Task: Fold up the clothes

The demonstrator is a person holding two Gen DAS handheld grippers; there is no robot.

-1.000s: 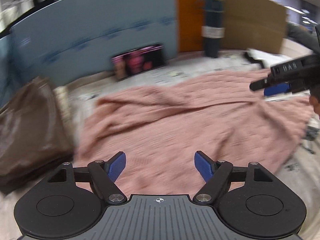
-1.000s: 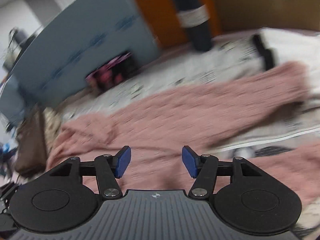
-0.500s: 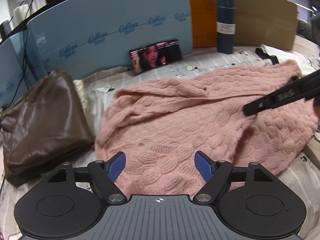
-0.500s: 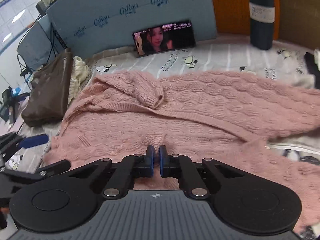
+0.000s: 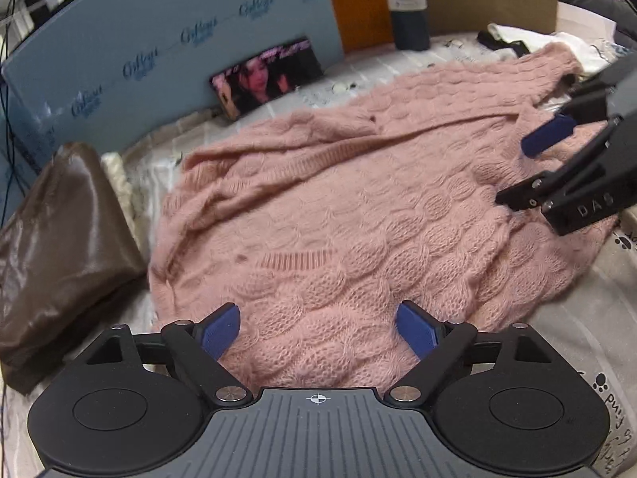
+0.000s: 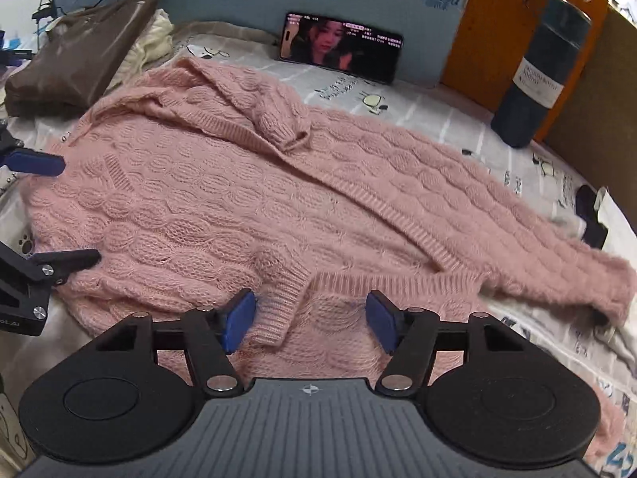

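Now the right tool [image 6: 310, 320], shut a moment ago, is opening over the sweater [image 6: 247, 183].

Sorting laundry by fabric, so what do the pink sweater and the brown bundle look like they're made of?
Sweater: chunky cable knit, likely wool or acrylic; raised cables, ribbed edges, fuzzy halo. Brown bundle: smooth and glossy, satin or faux leather; bright sheen on its folds.

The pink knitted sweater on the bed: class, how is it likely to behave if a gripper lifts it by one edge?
The pink sweater would probably droop and stretch, since it already lies in soft folds and creases. Its loose, open knit may snag on the fingertips. Its fuzzy surface suggests it would drag across the bedsheet rather than slide.
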